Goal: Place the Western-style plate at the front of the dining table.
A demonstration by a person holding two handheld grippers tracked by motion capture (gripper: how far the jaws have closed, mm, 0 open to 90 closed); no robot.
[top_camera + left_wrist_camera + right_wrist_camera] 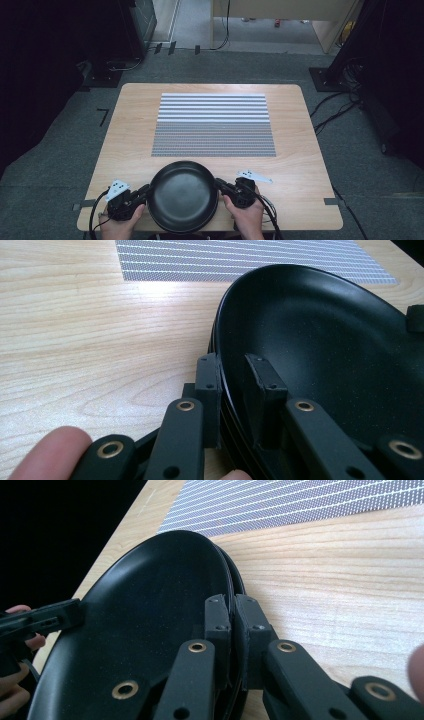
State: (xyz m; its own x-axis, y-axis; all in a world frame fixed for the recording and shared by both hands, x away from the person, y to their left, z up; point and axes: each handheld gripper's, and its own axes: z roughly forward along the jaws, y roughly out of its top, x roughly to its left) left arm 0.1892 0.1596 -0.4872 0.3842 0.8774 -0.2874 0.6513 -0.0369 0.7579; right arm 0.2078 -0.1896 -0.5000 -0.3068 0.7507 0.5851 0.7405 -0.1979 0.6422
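A stack of black shallow plates (183, 196) sits at the near edge of the wooden table (310, 170), between the two hands. My left gripper (146, 191) comes in from the left and is shut on the stack's left rim. In the left gripper view one jaw lies outside the stacked rims and the other inside the top plate (325, 340), with the left gripper (235, 375) clamped across the edge. My right gripper (219, 184) is shut on the right rim. In the right gripper view the right gripper (232, 615) pinches the edge of the plates (150, 610).
A grey-and-white striped mat (214, 125) covers the middle of the table beyond the plates, with bare wood on both sides of it. Dark stands and cables lie on the carpet around the table. The plates overhang the table's near edge slightly.
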